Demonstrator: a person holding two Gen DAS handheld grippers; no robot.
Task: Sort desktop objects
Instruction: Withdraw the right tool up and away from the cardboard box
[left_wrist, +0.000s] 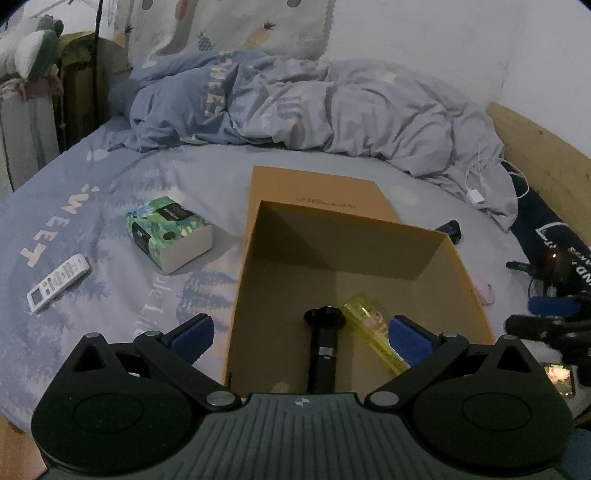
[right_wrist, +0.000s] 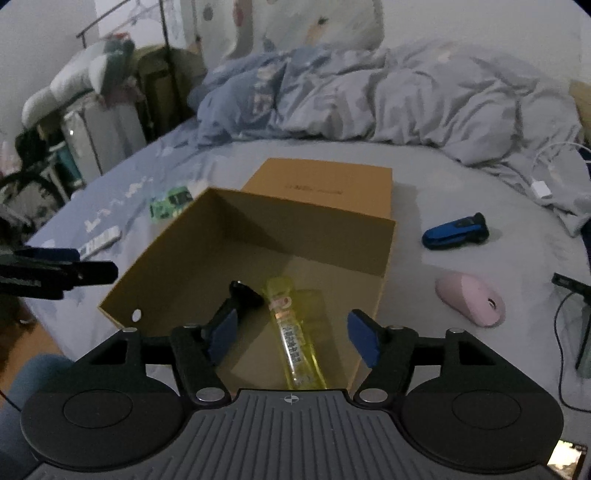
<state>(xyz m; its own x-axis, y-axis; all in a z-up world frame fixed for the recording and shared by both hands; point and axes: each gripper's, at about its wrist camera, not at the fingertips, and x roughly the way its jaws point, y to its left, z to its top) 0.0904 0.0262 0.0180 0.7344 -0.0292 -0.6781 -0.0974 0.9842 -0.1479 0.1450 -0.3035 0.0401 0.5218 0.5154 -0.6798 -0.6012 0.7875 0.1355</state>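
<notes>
Right wrist: rect. cardboard box (right_wrist: 207, 258)

Open brown cardboard box (right_wrist: 258, 236): top unobstructed, but floor near side taken by yellow transparent case (right_wrist: 295, 332) and black handle (left_wrist: 324, 347). Bed sheet (right_wrist: 461, 184) right of box open except blue clip-shaped gadget (right_wrist: 456, 232) and pink mouse (right_wrist: 471, 300).

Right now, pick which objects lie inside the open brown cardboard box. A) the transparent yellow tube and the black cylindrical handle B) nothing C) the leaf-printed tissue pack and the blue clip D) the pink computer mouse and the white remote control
A: the transparent yellow tube and the black cylindrical handle rest on the floor of the open brown cardboard box, while the pink computer mouse lies outside on the bedsheet.
</notes>
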